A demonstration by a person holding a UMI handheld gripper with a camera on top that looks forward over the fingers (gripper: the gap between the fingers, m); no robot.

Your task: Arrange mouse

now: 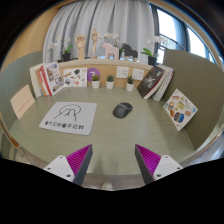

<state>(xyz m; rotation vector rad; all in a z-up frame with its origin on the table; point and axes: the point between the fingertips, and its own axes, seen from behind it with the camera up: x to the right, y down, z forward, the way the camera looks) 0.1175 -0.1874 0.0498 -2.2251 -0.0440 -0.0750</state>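
Note:
A dark grey computer mouse [122,110] lies on the pale green desk [150,130], just right of a white mouse mat [68,118] with a printed logo and lettering. My gripper [113,160] is open and empty, its two magenta-padded fingers [80,160] spread wide near the desk's front edge. The mouse is well beyond the fingers, slightly right of their midline. The mat is beyond the left finger.
Books and cards stand along the back wall [100,75], with small potted plants [110,84]. A slanted book [150,82] and a colourful card [179,108] stand at the right. Figurines line the shelf above, before curtains.

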